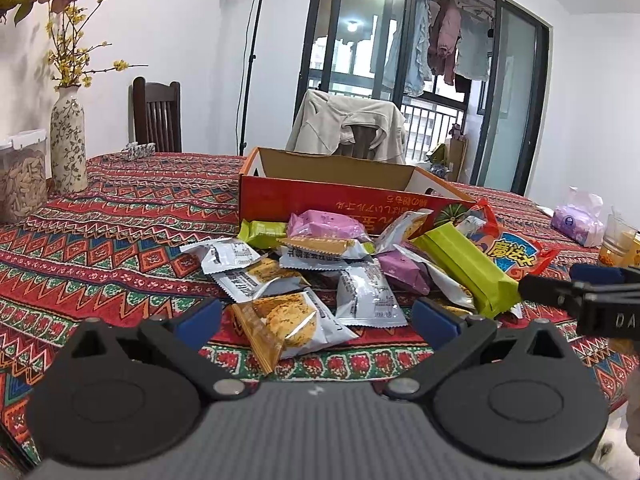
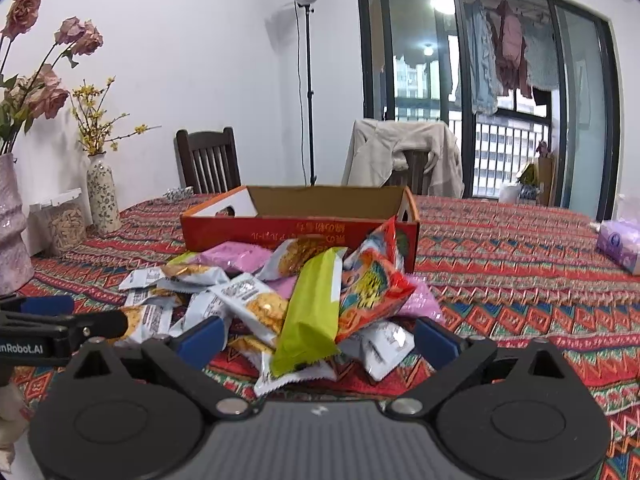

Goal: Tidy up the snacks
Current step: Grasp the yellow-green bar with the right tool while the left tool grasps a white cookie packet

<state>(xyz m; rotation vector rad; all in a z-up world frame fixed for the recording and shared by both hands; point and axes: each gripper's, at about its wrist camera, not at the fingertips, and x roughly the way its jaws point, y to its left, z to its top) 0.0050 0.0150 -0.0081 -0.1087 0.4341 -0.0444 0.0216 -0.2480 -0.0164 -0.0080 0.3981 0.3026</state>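
The left tool [image 1: 316, 316] hovers low over the desk with its blue-padded jaws spread wide, a clear-fronted cookie packet [image 1: 288, 326] lying on the cloth between them, untouched by either pad. The right tool [image 2: 318, 338] sits just the same, jaws wide apart and gripping nothing, with the long lime-green foil bar wrapper [image 2: 310, 312] lying between its pads.

The snacks are all heaped in one loose pile on the desk's red patterned tablecloth [image 1: 120, 232]: silver-and-white cookie sachets [image 1: 366, 296], a pink-purple pastry pack [image 1: 324, 226], and a bright red crinkly snack bag [image 2: 372, 288] leaning against the box. Right behind the pile stands the open red cardboard box [image 1: 340, 188], nothing seen inside it from this low angle.

Off to the side, a floral ceramic vase with yellow sprigs [image 1: 69, 144] stands beside a clear lidded jar [image 1: 22, 176]. A pale purple tissue pack [image 2: 620, 244] rests far out on the other side.
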